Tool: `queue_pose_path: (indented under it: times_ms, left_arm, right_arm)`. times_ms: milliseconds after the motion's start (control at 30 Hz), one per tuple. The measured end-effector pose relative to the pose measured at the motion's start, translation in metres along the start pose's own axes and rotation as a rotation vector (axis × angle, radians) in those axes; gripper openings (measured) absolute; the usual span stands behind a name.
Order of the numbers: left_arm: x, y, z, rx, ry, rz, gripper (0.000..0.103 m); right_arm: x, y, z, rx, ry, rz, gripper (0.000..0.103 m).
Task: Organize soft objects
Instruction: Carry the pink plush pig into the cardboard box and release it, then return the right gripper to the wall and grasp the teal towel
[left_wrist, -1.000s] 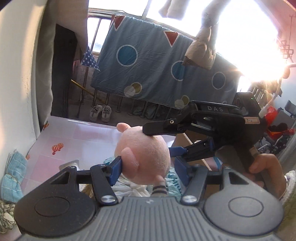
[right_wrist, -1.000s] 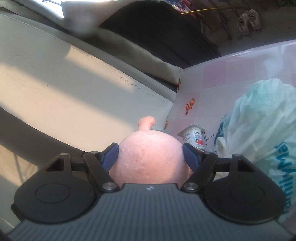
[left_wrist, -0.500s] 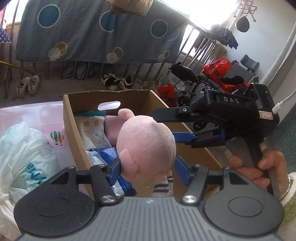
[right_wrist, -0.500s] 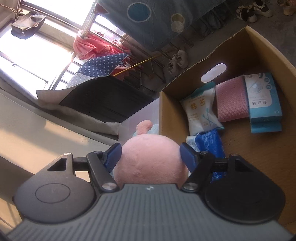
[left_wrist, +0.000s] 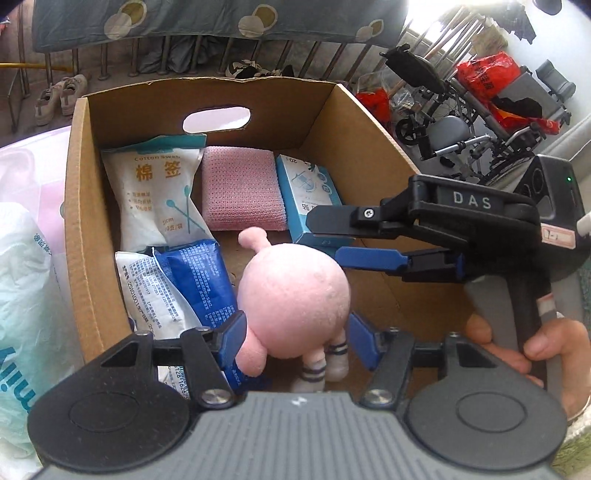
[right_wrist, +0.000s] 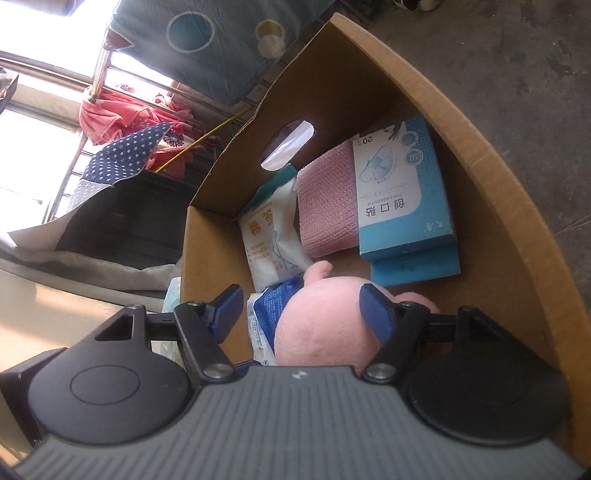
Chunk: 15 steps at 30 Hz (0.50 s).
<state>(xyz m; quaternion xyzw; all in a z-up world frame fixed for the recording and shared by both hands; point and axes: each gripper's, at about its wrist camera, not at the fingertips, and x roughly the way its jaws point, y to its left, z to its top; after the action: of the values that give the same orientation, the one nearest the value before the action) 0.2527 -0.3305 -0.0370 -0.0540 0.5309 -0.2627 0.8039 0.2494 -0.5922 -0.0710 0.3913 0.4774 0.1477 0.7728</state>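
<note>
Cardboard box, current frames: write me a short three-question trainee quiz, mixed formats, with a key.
1. True or false: the pink plush toy is over the open cardboard box.
2. What lies between the cotton swab bag and the blue carton? A) pink textured pad B) a shoe C) a cup
3. Which wrist view shows a person's hand?
Key: 1 true; 2 A; 3 the left wrist view.

One cardboard box (left_wrist: 81, 206). Inside: one pink plush toy (left_wrist: 295, 299), one cotton-swab pack (left_wrist: 155, 192), one pink sponge (left_wrist: 240, 188), one blue carton (left_wrist: 310, 195), two blue-and-white pouches (left_wrist: 192, 280).
</note>
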Motion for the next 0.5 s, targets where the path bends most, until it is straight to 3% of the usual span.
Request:
queue_pose_path:
  times_ms: [167, 500]
  left_arm:
    - [-0.023, 0.007, 0.002, -0.032, -0.033, -0.015, 0.061]
    - [-0.109, 0.031, -0.014, -0.063, -0.177, -0.04, 0.072]
  right_arm:
    - [0.001, 0.01, -0.003, -0.013, -0.024, 0.008, 0.07]
    - [-0.055, 0.036, -0.017, -0.016, -0.121, 0.076, 0.07]
